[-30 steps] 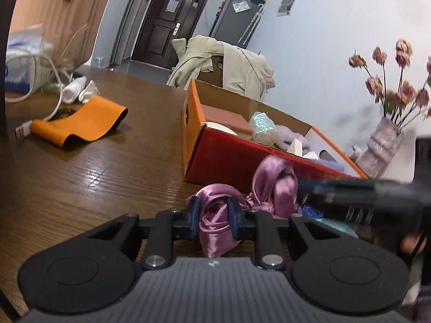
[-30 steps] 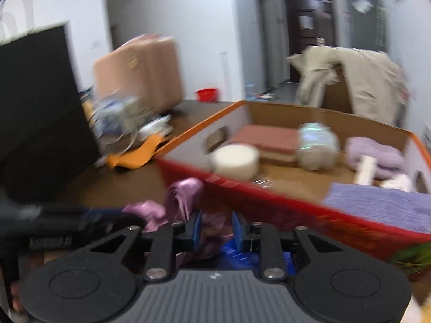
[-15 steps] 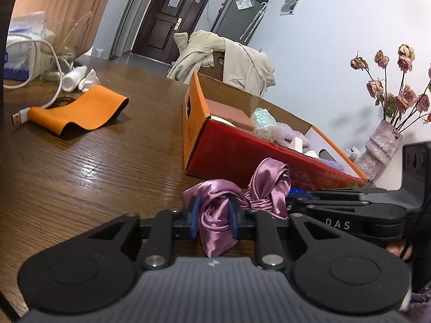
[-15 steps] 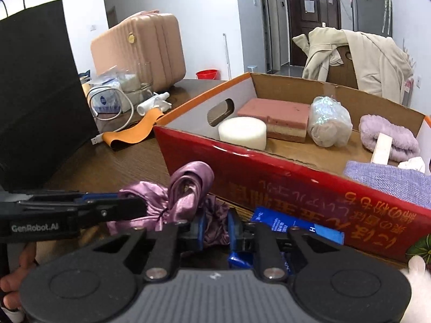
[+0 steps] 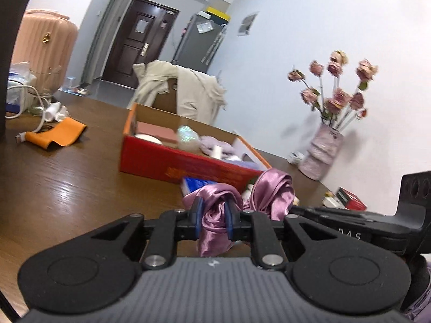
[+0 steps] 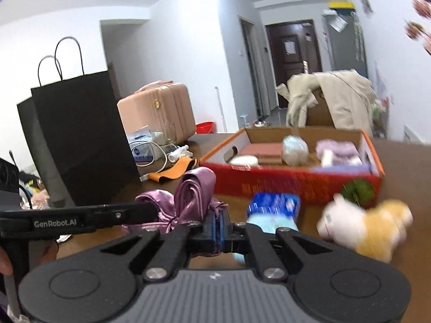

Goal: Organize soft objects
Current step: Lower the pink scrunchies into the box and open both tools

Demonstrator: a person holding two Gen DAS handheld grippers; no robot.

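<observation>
**Both grippers clamped on a purple satin cloth above the table**

The left gripper [image 5: 213, 216] has its blue pads closed narrowly on a bunched fold of the purple satin cloth [image 5: 215, 220], which is squeezed between them and hangs out below. The right gripper [image 6: 218, 228] is fully closed; a thin edge of the same cloth [image 6: 194, 196] appears to be pinched between its pads, though the blur there makes the exact contact hard to judge. The cloth spans the two grippers, bunched into two shiny lobes, just in front of the red cardboard box [image 6: 296, 185] on the dark wooden table [image 5: 62, 183].

The box holds a white round pad, a pink-brown block, a wrapped bundle and lilac fabric pieces. In front of its red wall lie a blue packet [image 6: 274, 204] and a white-and-tan plush toy [image 6: 369, 226], the toy smeared by motion. To the left stand a black paper bag [image 6: 80, 140] and an orange strap [image 5: 58, 136] beside white cables. A vase of dried roses [image 5: 324, 148] sits near the wall.
</observation>
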